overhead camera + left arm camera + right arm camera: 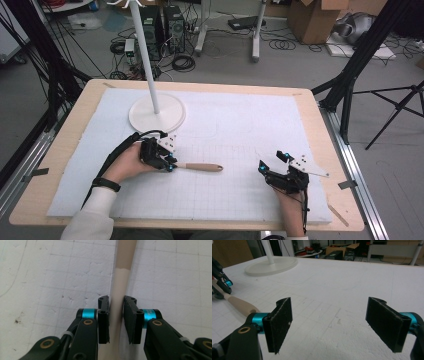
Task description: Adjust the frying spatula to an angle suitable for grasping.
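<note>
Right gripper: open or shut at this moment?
Open. The right gripper has its jaws spread wide with only bare white foam mat between them, gripping nothing.

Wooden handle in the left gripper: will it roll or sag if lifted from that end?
The wooden handle looks rigid, so sagging is unlikely. It looks round, so it may roll if released. The left gripper grips one end, so the free end may droop.

overhead view forward-down, gripper cameras close, shared white mat (240, 130)
</note>
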`<state>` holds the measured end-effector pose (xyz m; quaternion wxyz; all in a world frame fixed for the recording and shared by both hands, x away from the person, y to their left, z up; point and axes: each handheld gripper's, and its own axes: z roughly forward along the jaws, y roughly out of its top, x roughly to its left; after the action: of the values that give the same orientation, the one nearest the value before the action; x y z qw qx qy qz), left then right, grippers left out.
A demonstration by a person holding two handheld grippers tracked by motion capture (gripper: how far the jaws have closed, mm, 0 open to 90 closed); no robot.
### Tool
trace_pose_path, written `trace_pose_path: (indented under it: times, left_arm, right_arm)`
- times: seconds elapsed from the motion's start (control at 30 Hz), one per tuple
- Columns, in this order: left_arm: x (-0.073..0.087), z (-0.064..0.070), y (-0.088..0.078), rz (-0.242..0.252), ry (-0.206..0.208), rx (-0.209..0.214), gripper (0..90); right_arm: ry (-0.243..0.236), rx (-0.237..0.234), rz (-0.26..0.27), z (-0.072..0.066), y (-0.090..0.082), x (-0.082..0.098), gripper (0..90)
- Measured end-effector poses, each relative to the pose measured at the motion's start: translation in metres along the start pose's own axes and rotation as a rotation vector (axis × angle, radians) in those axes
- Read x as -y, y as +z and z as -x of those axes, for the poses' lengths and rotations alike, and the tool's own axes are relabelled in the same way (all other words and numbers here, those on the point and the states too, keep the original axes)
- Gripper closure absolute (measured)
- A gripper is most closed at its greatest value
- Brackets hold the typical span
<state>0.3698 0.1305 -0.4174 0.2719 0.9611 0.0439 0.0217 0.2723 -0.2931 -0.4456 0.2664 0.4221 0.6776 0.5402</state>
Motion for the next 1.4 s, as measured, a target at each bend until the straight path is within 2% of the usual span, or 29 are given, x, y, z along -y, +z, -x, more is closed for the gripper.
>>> trace_pose_path:
  times: [0.03,0.2,0.27,0.43,0.6,0.8,0.97,1.2,1.37,1.4]
  left_arm:
    - [0.000,0.000,0.000,-0.004,0.010,-0.002,75.1]
    - [-0.002,0.004,0.000,-0.010,-0.006,-0.018,77.8]
    - [-0.002,0.004,0.000,-0.008,0.007,-0.022,77.9]
    - [-0.001,0.005,-0.002,-0.001,0.008,-0.039,78.0]
    - [-0.002,0.006,-0.009,0.032,-0.002,-0.057,78.0]
    - [-0.005,0.014,-0.028,0.101,-0.017,-0.087,78.0]
    - [0.002,0.026,-0.046,0.246,-0.053,-0.120,78.0]
    - [0.015,0.043,-0.065,0.395,-0.077,-0.176,78.0]
    - [0.022,0.055,-0.073,0.446,-0.076,-0.200,77.9]
    - [0.023,0.059,-0.075,0.463,-0.080,-0.220,78.0]
  right_arm:
    - [0.001,0.000,0.000,0.000,0.000,0.000,20.2]
    - [0.002,-0.003,0.001,0.000,0.000,0.000,20.2]
    - [0.002,-0.003,0.002,0.000,0.000,0.000,20.2]
    - [0.004,-0.003,0.001,0.000,0.000,0.000,20.2]
    - [0.005,-0.003,0.001,0.000,0.000,0.000,20.2]
    - [0.009,-0.003,0.003,0.000,0.000,0.000,20.2]
    - [0.004,-0.001,0.002,0.000,0.000,0.000,20.2]
    - [0.006,0.002,0.001,0.000,0.000,0.000,20.2]
    - [0.008,0.002,-0.001,0.000,0.000,0.000,20.2]
    - [0.009,0.002,-0.001,0.000,0.000,0.000,20.2]
